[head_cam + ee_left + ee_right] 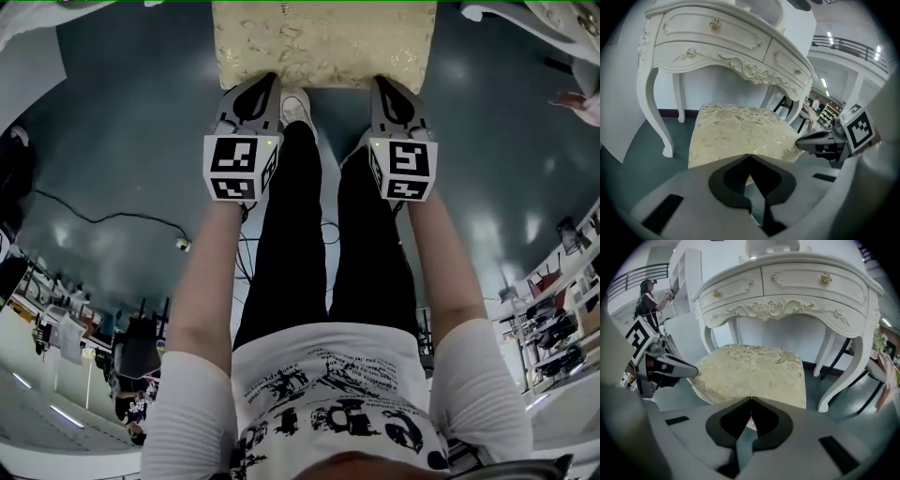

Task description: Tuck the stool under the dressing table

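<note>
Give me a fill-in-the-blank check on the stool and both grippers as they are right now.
1. The left gripper and the right gripper both have their jaws ___, with nothing between them.
2. In the head view, both grippers' tips are at the ___ edge of the stool, the side toward the person.
3. The dressing table is painted ___.
Missing words: shut; near; white.

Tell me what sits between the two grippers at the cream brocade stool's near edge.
The person's white shoe lies between the left gripper and right gripper, its toe near the cream brocade stool. The head view shows it.
</note>
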### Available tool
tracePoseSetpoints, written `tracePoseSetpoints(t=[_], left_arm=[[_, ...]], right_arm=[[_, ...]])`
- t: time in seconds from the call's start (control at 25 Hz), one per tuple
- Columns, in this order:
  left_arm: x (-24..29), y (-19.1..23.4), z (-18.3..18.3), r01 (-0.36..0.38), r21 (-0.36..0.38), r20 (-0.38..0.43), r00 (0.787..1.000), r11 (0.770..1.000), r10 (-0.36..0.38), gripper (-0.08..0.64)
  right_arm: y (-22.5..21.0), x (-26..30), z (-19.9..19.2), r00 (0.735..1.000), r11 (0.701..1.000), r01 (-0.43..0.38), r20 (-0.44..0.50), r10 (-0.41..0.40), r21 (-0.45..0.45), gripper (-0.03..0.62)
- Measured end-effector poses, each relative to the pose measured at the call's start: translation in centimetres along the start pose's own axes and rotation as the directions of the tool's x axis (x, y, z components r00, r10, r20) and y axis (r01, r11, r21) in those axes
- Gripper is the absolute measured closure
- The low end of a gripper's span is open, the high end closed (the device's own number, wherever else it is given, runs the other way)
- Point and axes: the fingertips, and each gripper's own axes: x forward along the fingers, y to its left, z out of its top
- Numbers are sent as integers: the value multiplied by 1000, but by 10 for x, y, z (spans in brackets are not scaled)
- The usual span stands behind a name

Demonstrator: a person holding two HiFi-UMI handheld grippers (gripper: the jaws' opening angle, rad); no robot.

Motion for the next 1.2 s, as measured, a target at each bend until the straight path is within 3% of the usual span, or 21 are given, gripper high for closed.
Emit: tracePoseSetpoints(t=[0.16,0.44,0.84,1.2], left_arm=[[2,1,-3,16,-2,18,1000,1000,-16,540],[10,5,-1,-4,8,9,1000,1000,4,540],[40,33,46,-90,19,41,995,996,89,540],[53,50,77,-90,25,25,996,996,89,540]], right_arm=[[-1,4,-3,1000,999,-2,4,2,52,574],[-4,12,-2,999,998,16,-30,-14,68,574],[-23,44,38,999,994,20,-34,-16,111,574],[-33,63,70,995,991,82,-57,-76,106,574]])
